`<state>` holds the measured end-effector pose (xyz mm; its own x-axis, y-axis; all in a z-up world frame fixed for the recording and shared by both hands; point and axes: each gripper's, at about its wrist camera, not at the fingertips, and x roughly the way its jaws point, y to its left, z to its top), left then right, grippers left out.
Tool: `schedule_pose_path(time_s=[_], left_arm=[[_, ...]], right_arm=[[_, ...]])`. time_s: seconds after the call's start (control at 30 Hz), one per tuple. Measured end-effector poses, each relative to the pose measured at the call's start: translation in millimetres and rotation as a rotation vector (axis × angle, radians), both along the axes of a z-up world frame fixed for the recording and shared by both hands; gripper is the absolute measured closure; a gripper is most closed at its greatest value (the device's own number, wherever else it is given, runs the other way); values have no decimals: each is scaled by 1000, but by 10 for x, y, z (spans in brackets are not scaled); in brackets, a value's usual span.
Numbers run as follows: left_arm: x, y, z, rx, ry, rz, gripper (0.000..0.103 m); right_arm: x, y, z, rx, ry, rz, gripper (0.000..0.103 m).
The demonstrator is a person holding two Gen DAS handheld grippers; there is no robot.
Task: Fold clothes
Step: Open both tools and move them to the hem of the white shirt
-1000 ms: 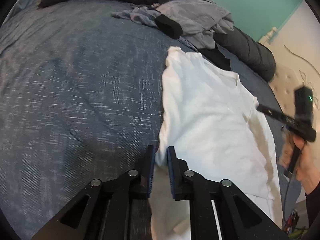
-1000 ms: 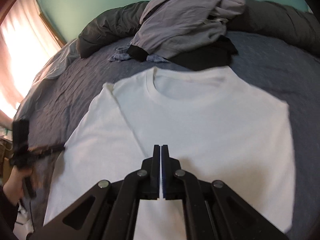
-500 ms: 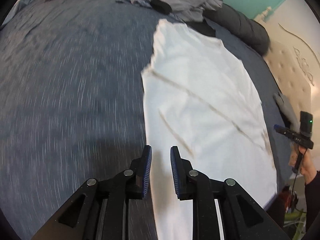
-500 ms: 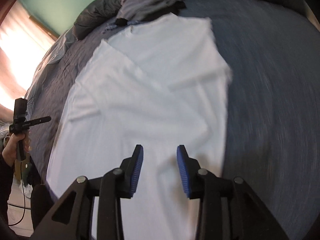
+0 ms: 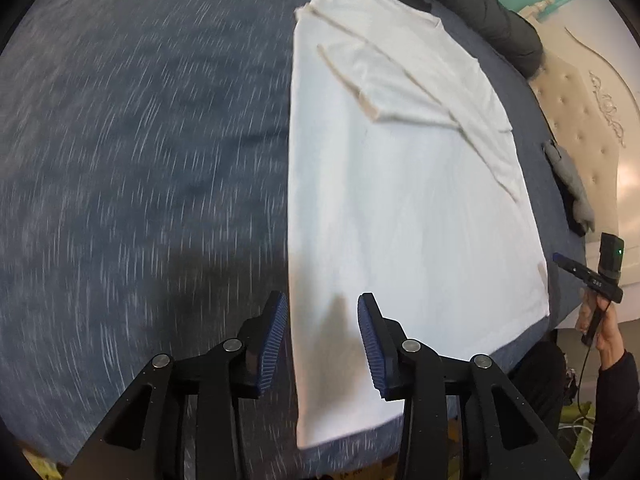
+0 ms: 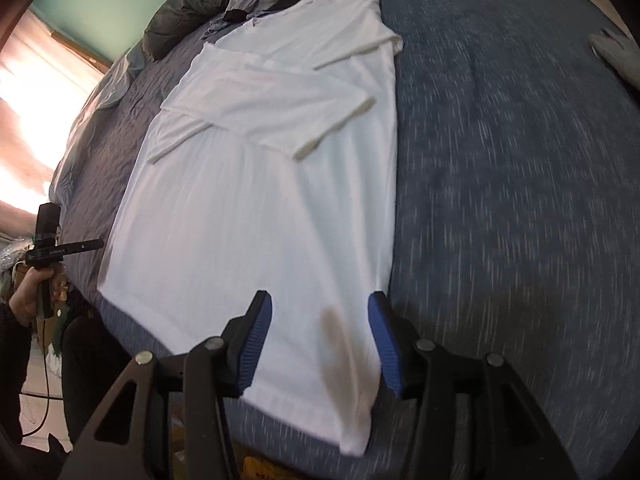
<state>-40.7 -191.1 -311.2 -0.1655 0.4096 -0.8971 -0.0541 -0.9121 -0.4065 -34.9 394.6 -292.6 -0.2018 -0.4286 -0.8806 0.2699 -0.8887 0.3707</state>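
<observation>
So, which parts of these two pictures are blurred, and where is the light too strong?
Left wrist view: the blue bedspread streaks with motion blur, the white T-shirt less. Right wrist view: bedspread streaked too; the window at left is overexposed.

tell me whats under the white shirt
The white shirt lies flat on the blue bedspread, both sleeves folded in on top. Whatever else might lie beneath the cloth is covered and cannot be seen.

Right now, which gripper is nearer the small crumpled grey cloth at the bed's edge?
Right. The right gripper is at the hem corner of the flat white T-shirt nearest the grey cloth; the left gripper is at the shirt's opposite edge.
</observation>
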Motion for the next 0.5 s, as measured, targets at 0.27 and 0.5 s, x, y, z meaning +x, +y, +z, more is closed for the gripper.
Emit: schedule_pose_path(time_s=[0.27,0.5], left_arm=[[356,16,-105,26,-36,5,61],[536,67,-170,40,-50,-1,61]], right_arm=[[253,89,-63,10,-32,-18,50],[407,165,-107,10,-55,-43,46]])
